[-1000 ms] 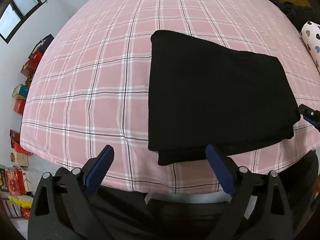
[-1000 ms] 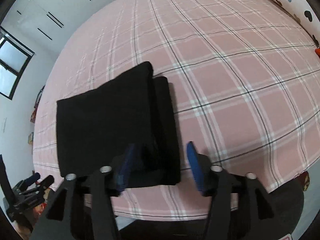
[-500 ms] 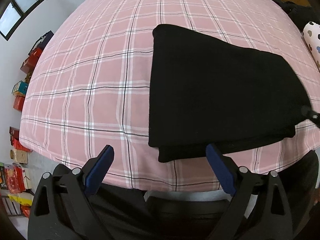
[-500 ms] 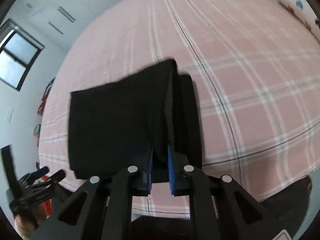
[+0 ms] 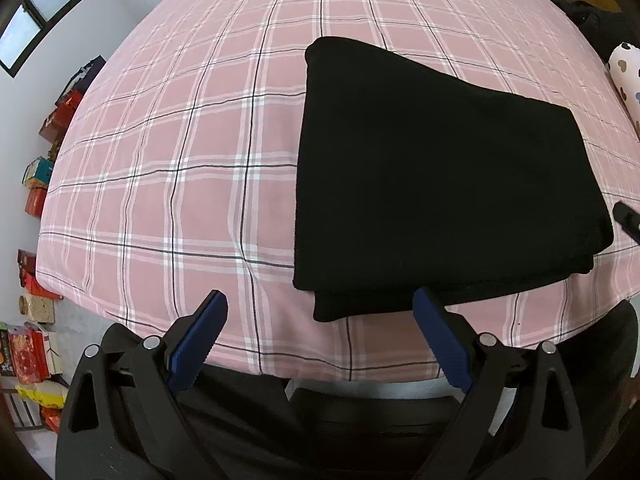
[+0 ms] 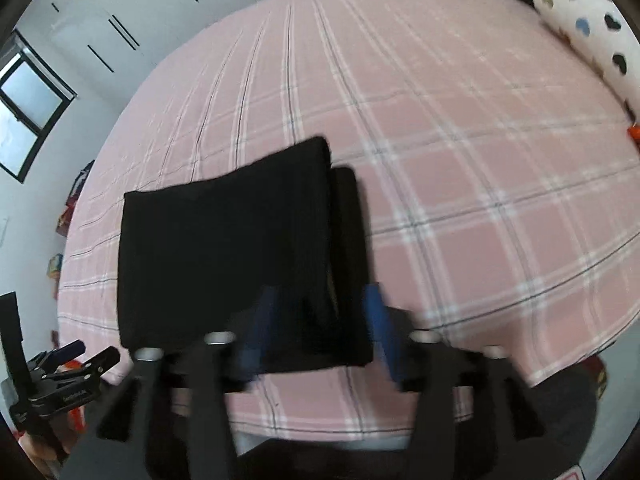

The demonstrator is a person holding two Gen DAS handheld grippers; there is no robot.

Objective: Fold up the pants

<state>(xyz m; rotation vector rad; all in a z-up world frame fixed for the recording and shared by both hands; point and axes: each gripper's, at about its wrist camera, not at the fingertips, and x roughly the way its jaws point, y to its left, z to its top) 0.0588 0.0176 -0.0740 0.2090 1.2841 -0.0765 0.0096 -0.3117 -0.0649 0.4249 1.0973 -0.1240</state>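
— Where are the folded black fabric pants (image 5: 440, 184)?

— Flat on the bed's pink plaid sheet (image 5: 192, 184), near its front edge.

— And the left gripper (image 5: 320, 332)?

— Jaws wide apart, nothing between them.

— The right gripper (image 6: 324, 320)?

— Blurred; its jaws have just been opening, straddling the pants' near corner without pinching.

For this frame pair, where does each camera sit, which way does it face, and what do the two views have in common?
Left wrist: rides the left gripper, angled steeply down over the near bed edge at the folded black pants; its open blue-padded fingers and the person's dark clothing show below.
Right wrist: rides the right gripper, angled down at the pants' near right corner; its jaws have just been opening, straddling the fabric, blurred.
Shared: the pants, the pink plaid bedsheet, the heart-print pillow.
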